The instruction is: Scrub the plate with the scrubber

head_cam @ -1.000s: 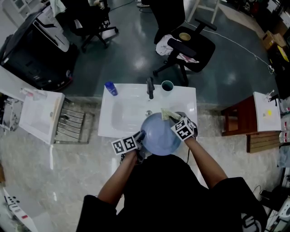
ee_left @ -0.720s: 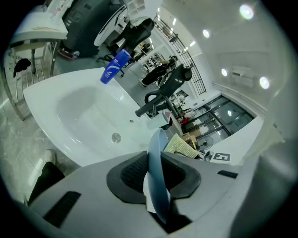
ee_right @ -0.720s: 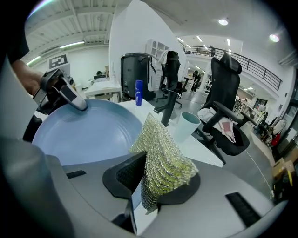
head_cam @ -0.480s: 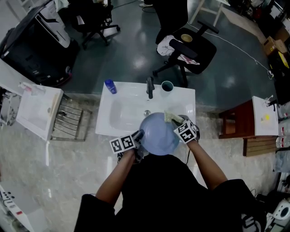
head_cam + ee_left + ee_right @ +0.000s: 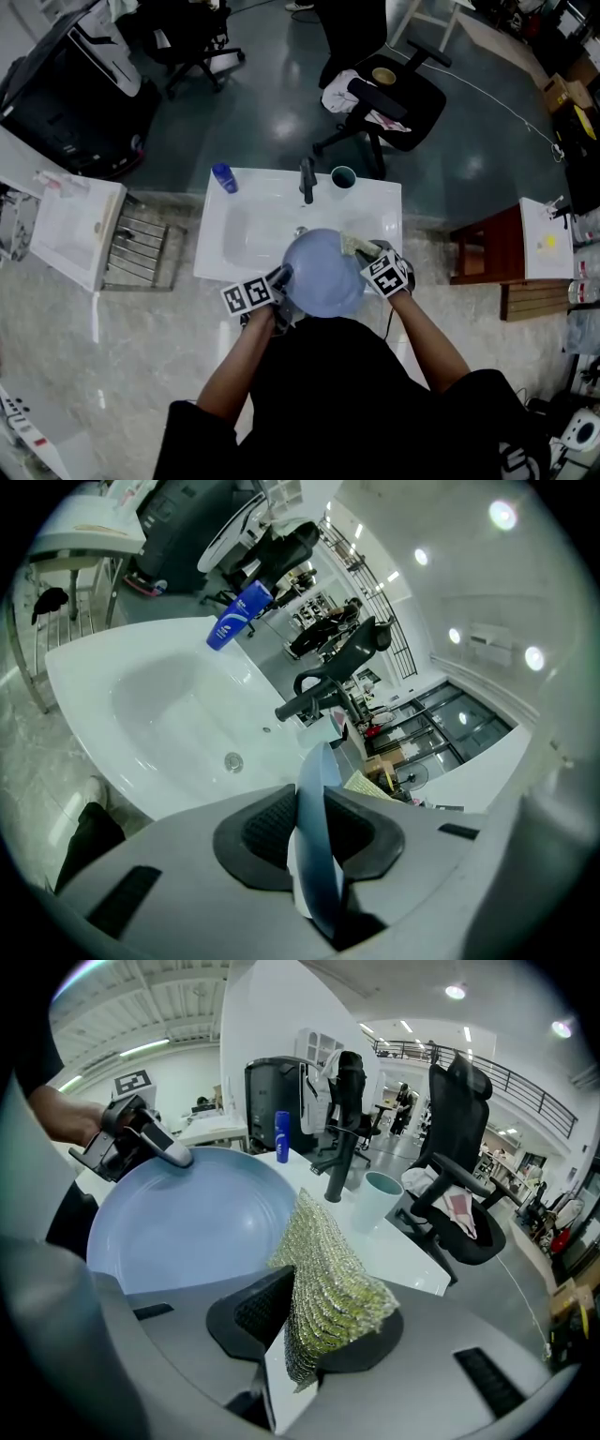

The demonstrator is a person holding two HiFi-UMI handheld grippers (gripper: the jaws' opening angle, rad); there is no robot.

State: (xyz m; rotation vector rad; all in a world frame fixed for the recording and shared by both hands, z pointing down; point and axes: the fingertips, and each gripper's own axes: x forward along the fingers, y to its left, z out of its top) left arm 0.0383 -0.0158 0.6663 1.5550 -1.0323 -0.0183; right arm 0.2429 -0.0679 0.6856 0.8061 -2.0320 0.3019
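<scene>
A pale blue plate [image 5: 322, 274] is held over the front of the white sink [image 5: 246, 236]. My left gripper [image 5: 279, 283] is shut on the plate's left rim; in the left gripper view the plate's edge [image 5: 316, 846] stands between the dark pads. My right gripper [image 5: 367, 255] is shut on a yellow-green mesh scrubber [image 5: 325, 1283], whose tip rests at the plate's right rim [image 5: 187, 1222]. The left gripper [image 5: 141, 1143] shows at the plate's far side in the right gripper view.
A black faucet [image 5: 307, 180], a teal cup [image 5: 344, 177] and a blue bottle [image 5: 223, 177] stand on the sink's back ledge. A metal rack [image 5: 141, 255] is at the left, a black office chair [image 5: 394, 94] behind, a wooden stool [image 5: 487, 251] at the right.
The plate and both grippers have shifted slightly toward the sink's back. The scrubber has moved a little along the plate's right rim.
</scene>
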